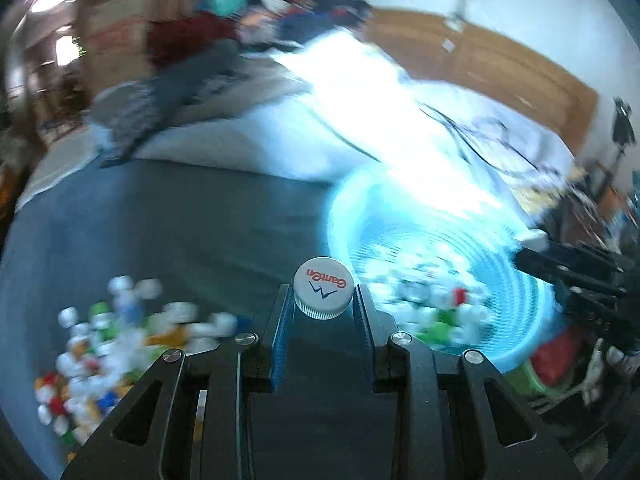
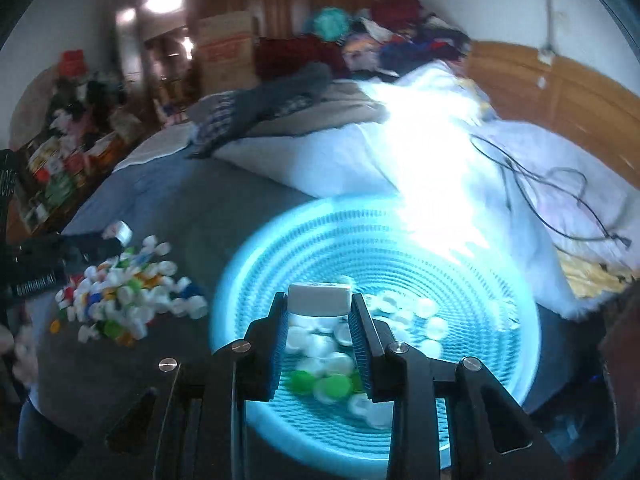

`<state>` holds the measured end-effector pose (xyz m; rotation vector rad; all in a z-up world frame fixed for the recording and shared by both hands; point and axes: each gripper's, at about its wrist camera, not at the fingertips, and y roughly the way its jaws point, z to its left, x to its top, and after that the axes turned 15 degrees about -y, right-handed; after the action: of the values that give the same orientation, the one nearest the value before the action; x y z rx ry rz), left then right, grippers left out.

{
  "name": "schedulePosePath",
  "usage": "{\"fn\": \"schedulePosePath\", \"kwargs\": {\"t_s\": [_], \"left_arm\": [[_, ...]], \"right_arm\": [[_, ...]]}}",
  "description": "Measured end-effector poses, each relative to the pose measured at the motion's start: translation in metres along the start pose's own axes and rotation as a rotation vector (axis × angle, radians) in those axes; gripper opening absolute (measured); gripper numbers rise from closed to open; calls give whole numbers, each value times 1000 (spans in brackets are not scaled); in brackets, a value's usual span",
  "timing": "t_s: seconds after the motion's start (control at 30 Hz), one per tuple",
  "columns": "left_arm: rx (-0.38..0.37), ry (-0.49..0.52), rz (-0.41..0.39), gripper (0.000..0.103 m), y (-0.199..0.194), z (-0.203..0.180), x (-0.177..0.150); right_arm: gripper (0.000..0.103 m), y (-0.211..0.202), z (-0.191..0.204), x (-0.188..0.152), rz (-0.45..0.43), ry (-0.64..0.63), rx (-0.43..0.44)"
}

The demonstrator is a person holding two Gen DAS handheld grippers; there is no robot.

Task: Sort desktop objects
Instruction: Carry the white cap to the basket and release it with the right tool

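**Both grippers carry a cap toward the blue basket**

Nearest in the left wrist view, the left gripper (image 1: 324, 300) has its jaws clamped on a white printed cap (image 1: 323, 286), held top up by its ribbed rim. That grip on the sides keeps the cap level and lets it fall cleanly once the jaws part. It hangs above the dark bed surface (image 1: 192, 216), just left of the basket's rim, so it is not yet over the drop zone.

In the right wrist view, the right gripper (image 2: 319, 304) has its jaws closed on a plain white cap (image 2: 319, 298), held on edge directly over the blue basket (image 2: 500, 280). This position suggests a release is close, since whatever drops here lands among the sorted caps (image 2: 360, 344) already lying inside, mostly white with a few green.

Further left, on the bed surface, lies the unsorted heap of mixed caps (image 2: 124, 292), white, green, yellow, blue and red, well apart from the basket; that keeps picked and unpicked pieces separate.

Far beyond are bedding (image 2: 340, 168) and piled clothes (image 2: 380, 44)
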<state>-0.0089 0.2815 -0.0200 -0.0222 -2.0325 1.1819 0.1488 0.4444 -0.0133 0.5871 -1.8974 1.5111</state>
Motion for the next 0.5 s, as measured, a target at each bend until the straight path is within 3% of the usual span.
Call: {"fn": "schedulePosePath", "kwargs": {"t_s": [0.13,0.33,0.4,0.43,0.47,0.5], "left_arm": [[-24,28,56,25,25,-42,1],[-25,19,75,25,36,-48,-3],[-23,17,64,26,35,-44,-4],[-19,16,53,26,32,-42,-5],[-19,12,44,26,30,-39,-6],[-17,8,38,26,27,-35,-6]], "right_arm": [[33,5,-19,-6,15,20,26],[34,17,-29,-7,33,6,43],[60,22,-27,-7,40,-14,17],[89,21,-27,-8,33,-18,-6],[97,18,-26,-8,11,-19,-29],[96,15,-25,-8,-4,-18,-38]]}}
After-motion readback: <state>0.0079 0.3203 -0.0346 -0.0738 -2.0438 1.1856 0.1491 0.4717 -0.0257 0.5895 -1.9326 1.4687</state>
